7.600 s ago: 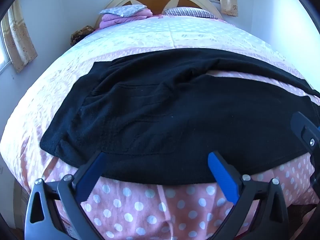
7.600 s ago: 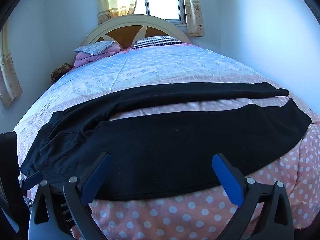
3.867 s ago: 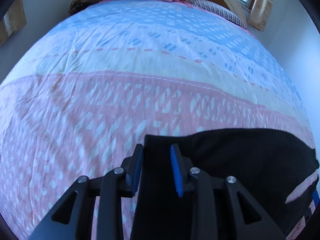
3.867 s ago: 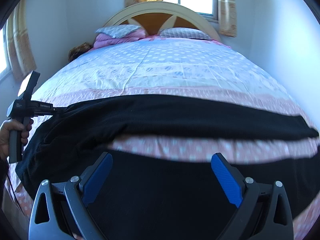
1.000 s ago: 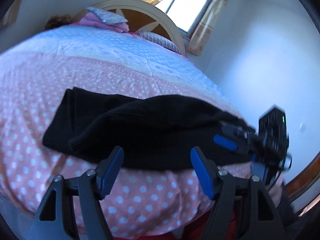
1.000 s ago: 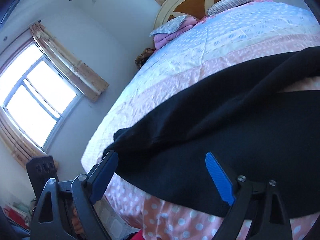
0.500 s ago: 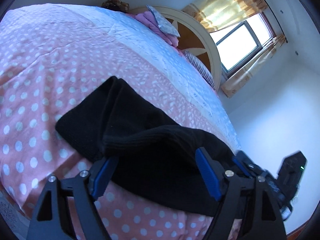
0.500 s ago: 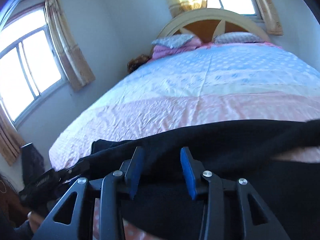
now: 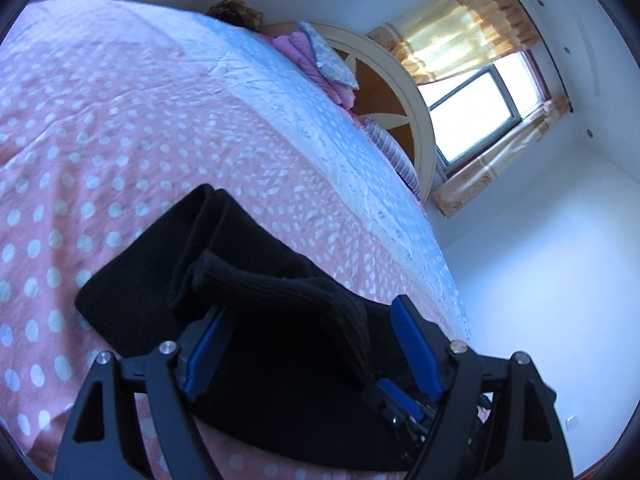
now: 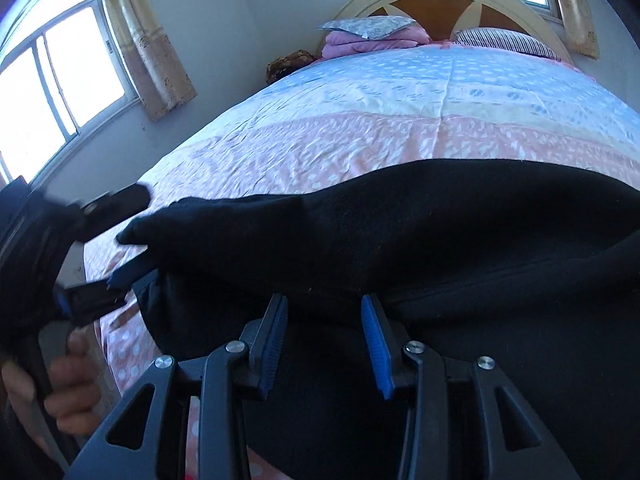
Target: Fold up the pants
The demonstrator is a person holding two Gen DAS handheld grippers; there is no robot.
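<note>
The black pants (image 10: 420, 232) lie across the foot of the pink dotted bed (image 10: 360, 136), folded lengthwise. In the left wrist view my left gripper (image 9: 308, 336) is open, its blue fingers either side of the ribbed waistband end of the pants (image 9: 256, 280). In the right wrist view my right gripper (image 10: 324, 320) has its jaws narrowed around a raised fold of the pants' near edge, with a gap still between the pads. The left gripper (image 10: 120, 236) also shows in the right wrist view at the left end of the pants, held by a hand.
The headboard (image 10: 440, 4), pillows and folded pink bedding (image 10: 368, 36) are at the far end of the bed. Windows with curtains (image 10: 148, 48) are on the left wall and behind the headboard. A wall is close on the bed's right side.
My left gripper has moved in over the waistband end, its fingers now straddling it. My right gripper has stayed narrowed on the pants' near edge and shifted closer to the left end.
</note>
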